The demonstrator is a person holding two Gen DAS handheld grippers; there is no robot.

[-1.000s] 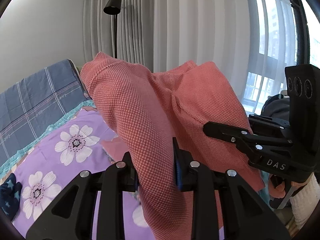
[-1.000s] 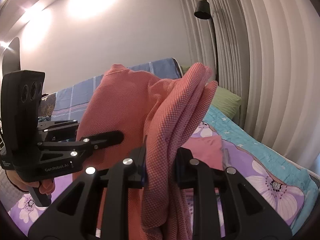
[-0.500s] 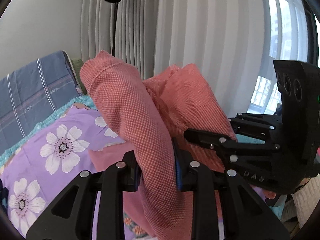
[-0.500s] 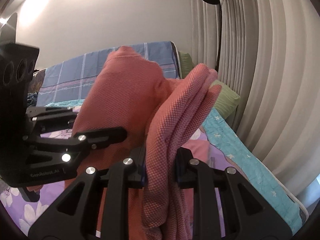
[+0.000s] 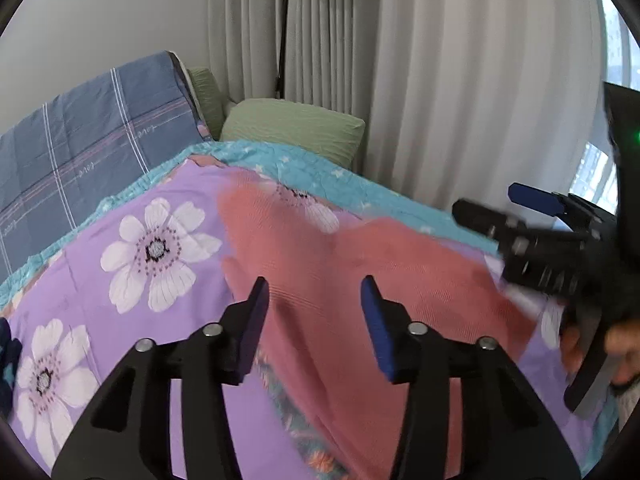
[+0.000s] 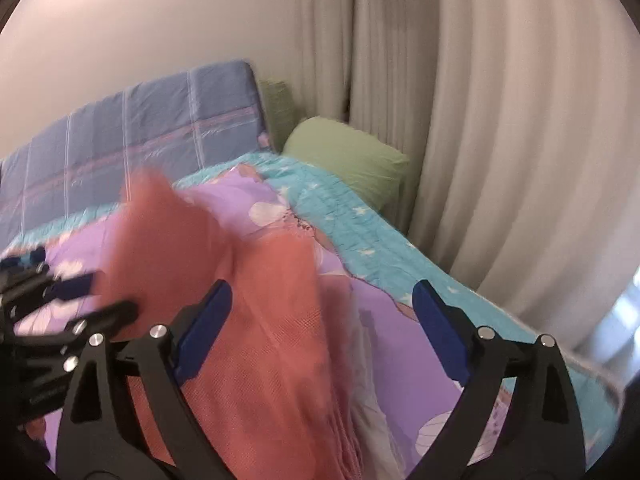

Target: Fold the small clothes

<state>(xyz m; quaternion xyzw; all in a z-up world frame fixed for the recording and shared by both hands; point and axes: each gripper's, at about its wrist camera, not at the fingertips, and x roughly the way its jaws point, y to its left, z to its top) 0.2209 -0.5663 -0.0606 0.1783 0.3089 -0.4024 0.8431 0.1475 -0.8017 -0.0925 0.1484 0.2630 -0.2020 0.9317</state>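
Observation:
A coral-red knit garment (image 5: 360,280) lies spread on the purple flowered bedspread (image 5: 160,248), blurred by motion. It also shows in the right wrist view (image 6: 256,320). My left gripper (image 5: 314,300) is open and empty just above the garment's near part. My right gripper (image 6: 320,312) is open wide and empty over the garment's right edge. The right gripper also shows at the right of the left wrist view (image 5: 532,232). The left gripper also shows at the left of the right wrist view (image 6: 68,300).
A green pillow (image 5: 292,128) and a blue plaid quilt (image 5: 80,140) lie at the head of the bed. A teal blanket edge (image 6: 360,248) runs along the curtain side. Grey curtains (image 5: 440,80) hang behind. A dark blue item (image 5: 6,364) lies at far left.
Both grippers were shut on the raised garment. Now both have opened and let it go, and it has dropped onto the bedspread. The views have tilted down toward the bed.

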